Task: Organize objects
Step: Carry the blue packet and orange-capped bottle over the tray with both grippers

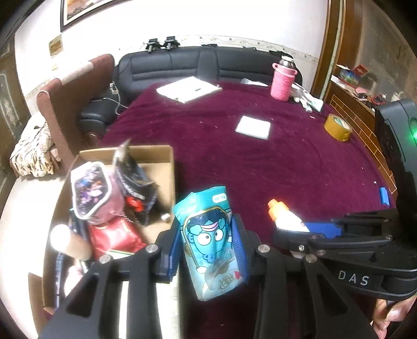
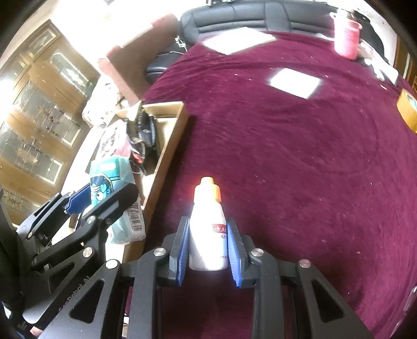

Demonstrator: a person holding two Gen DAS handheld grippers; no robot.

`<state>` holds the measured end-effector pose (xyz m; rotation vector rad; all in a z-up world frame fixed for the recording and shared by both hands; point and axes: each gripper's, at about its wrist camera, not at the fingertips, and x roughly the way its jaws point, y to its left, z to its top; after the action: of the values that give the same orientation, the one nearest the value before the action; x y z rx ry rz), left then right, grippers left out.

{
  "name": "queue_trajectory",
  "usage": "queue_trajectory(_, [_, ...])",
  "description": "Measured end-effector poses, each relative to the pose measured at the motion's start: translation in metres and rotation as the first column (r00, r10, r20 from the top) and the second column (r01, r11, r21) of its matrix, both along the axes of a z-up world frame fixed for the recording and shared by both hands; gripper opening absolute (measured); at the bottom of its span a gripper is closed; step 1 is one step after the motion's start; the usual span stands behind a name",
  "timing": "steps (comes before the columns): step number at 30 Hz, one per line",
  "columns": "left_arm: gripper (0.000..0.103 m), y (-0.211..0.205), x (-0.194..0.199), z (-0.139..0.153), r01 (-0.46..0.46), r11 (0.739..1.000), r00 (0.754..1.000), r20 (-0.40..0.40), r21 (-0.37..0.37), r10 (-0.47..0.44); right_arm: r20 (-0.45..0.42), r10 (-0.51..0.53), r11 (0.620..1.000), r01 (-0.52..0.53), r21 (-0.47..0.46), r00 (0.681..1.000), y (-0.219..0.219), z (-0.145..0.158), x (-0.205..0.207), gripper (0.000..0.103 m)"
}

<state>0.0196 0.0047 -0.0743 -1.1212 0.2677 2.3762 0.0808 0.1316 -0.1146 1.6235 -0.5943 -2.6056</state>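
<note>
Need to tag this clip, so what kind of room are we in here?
Probably a home living room: a black leather sofa behind a table under a maroon cloth, and a glass-fronted wooden cabinet to the side.

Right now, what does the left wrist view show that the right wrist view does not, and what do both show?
Only the left wrist view: the framed picture on the wall, the small blue piece near the table edge, and the red packet and purple patterned pouch inside the box.

Only the right wrist view: the glass-fronted wooden cabinet and the barcode on the snack bag.

Both: the left gripper shut on the blue cartoon snack bag, the right gripper shut on the white bottle, the cardboard box, the tape roll, the pink-sleeved bottle.
</note>
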Motion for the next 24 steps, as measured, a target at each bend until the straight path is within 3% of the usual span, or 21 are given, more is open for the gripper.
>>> queue_trajectory(24, [0.035,-0.085,-0.017,0.02,-0.118,0.993,0.99,-0.07,0.027,0.12,-0.051,0.113,0.993,-0.111,0.034,0.992,-0.075,0.021,-0.045,0.03])
